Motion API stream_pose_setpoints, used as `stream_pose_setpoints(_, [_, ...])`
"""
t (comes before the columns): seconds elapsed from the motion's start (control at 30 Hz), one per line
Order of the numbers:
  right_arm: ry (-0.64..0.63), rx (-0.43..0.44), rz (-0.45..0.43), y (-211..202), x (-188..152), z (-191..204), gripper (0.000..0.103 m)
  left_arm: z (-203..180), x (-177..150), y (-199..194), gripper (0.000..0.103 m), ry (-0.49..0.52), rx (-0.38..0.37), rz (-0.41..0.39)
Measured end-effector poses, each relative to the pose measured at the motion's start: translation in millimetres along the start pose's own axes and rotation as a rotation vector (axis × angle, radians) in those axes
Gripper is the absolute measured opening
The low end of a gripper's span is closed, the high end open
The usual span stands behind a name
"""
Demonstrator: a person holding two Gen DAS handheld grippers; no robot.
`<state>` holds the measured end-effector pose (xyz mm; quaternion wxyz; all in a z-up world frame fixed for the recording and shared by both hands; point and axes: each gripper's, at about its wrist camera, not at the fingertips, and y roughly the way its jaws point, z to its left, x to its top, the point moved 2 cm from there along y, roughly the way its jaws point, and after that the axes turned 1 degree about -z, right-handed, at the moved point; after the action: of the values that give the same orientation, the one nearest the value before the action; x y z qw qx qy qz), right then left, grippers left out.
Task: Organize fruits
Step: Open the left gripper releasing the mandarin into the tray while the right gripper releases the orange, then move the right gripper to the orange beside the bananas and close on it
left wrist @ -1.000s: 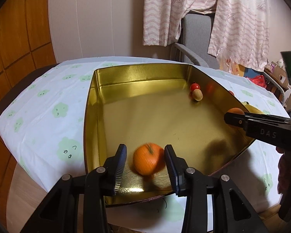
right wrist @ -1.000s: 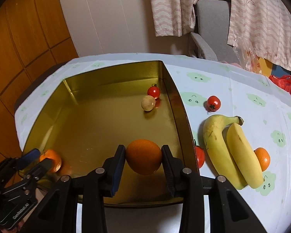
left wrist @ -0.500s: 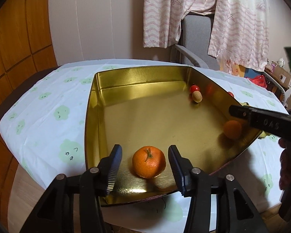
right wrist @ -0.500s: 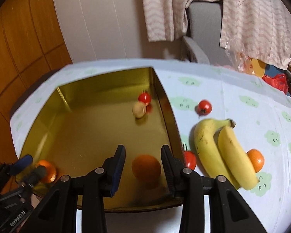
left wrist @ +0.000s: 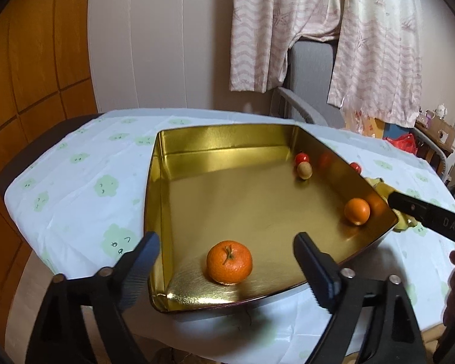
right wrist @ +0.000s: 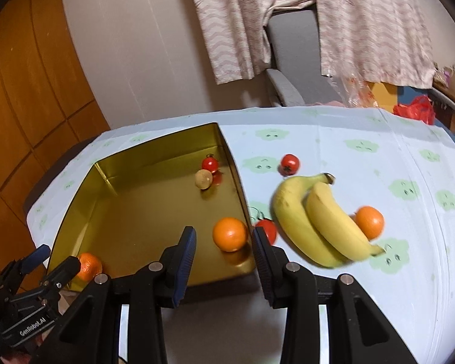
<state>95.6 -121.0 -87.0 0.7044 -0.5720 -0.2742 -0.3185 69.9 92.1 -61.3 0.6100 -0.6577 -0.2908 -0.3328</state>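
Both oranges are out of the tongs since the earlier frames. The left gripper (left wrist: 226, 256) has just been opening and its jaws now stand wide, with the stemmed orange (left wrist: 229, 262) sitting loose between them on the tin floor, not touched by either pad. The right gripper (right wrist: 223, 253) had the smooth orange (right wrist: 230, 234) clamped a second ago; now that one rests on the floor of the gold tin (right wrist: 154, 166), lower right corner, close to the right wall. The right jaws are only narrowly parted, empty, hanging over the tin's near right corner.

In the left wrist view the stemmed orange is in the lower middle of the frame, near the tin's (left wrist: 154, 188) front wall, and the smooth orange (left wrist: 357, 210) shows at the right, just beside the wall.

Further back in the tin, a cherry tomato (right wrist: 210, 164) and a small tan round fruit (right wrist: 203, 179) sit touching each other near the far right wall.

Outside, on the cloud-print tablecloth (right wrist: 333, 145), right of the tin: a tomato (right wrist: 266, 230) just beside the wall, two bananas (right wrist: 312, 221) lying together, a third orange (right wrist: 369, 222) tucked against them, and one more tomato (right wrist: 289, 164) further back.
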Motion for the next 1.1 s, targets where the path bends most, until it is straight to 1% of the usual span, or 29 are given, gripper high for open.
stream_pose_setpoints(0.13, [0.046, -0.01, -0.008, -8.8, -4.9, -16.2, 0.039, -6.0, 0.0, -7.4, 0.098, -0.002, -0.019, -0.016])
stream_pose_setpoints(0.2, [0.066, -0.015, -0.013, -13.7, -8.2, -24.1, 0.039, -11.5, -0.3, -11.4, 0.098, 0.006, -0.032, -0.023])
stream_pose_setpoints(0.33, [0.103, -0.031, -0.011, -20.3, -15.4, -41.5, 0.039, -23.8, -0.8, -19.2, 0.102, 0.03, -0.069, -0.037])
stream_pose_setpoints(0.77, [0.199, -0.091, 0.037, -26.4, -41.8, -95.9, 0.039, -69.7, -15.3, -30.9, 0.103, 0.127, -0.186, -0.01])
stream_pose_setpoints(0.93, [0.247, -0.115, 0.022, -29.9, -41.8, -122.3, 0.039, -80.7, -21.3, -29.5, 0.103, 0.147, -0.195, 0.011])
stream_pose_setpoints(1.0, [0.255, -0.13, 0.014, -30.1, -38.1, -131.9, 0.039, -82.9, -21.9, -26.8, 0.103, 0.147, -0.189, 0.023])
stream_pose_setpoints(1.1, [0.254, -0.13, 0.017, -24.8, -28.1, -142.6, 0.039, -82.3, -22.6, -25.6, 0.103, 0.14, -0.184, 0.031])
